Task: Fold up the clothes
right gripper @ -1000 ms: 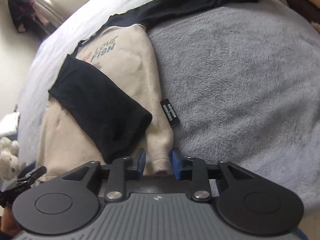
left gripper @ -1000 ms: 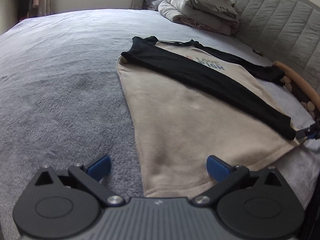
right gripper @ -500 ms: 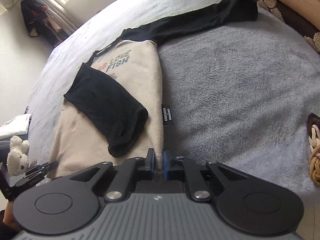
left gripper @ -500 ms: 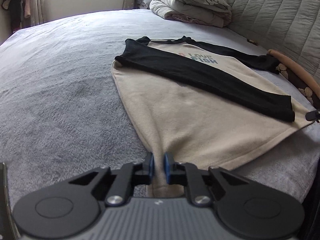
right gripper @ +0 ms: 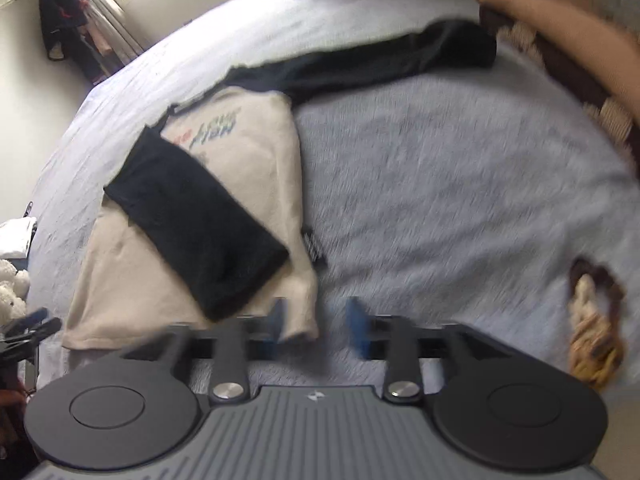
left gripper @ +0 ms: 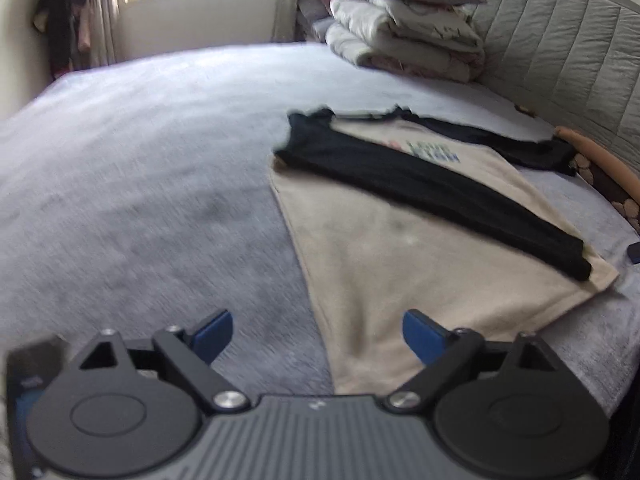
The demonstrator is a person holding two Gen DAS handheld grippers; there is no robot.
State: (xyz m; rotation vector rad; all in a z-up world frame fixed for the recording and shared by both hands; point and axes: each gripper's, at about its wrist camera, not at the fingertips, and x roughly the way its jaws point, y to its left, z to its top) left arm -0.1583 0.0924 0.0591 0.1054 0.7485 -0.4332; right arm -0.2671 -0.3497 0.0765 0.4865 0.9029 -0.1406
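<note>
Cream-bodied shirt (left gripper: 420, 248) lies flat on the grey bed (left gripper: 140, 184), one black sleeve (left gripper: 432, 188) folded across. Left claw (left gripper: 316, 332) has just sprung wide over the hem corner; right claw (right gripper: 316, 322) is half-parted, gripping nothing. Released corners could skew the hem. Open bed lies leftward; the headboard (left gripper: 560, 52) crowds the right.

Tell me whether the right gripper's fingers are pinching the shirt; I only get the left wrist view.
Observer: No. The right gripper has just been opening; the hem corner of the shirt lies unpinched between its fingers.
Operator: Anything beside it on that side?
Observer: A brown-and-cream knotted cloth thing lies on the blanket, right of the gripper in that view.
Operator: And off the bed?
Observer: A white plush toy sits past the bed's left edge.
</note>
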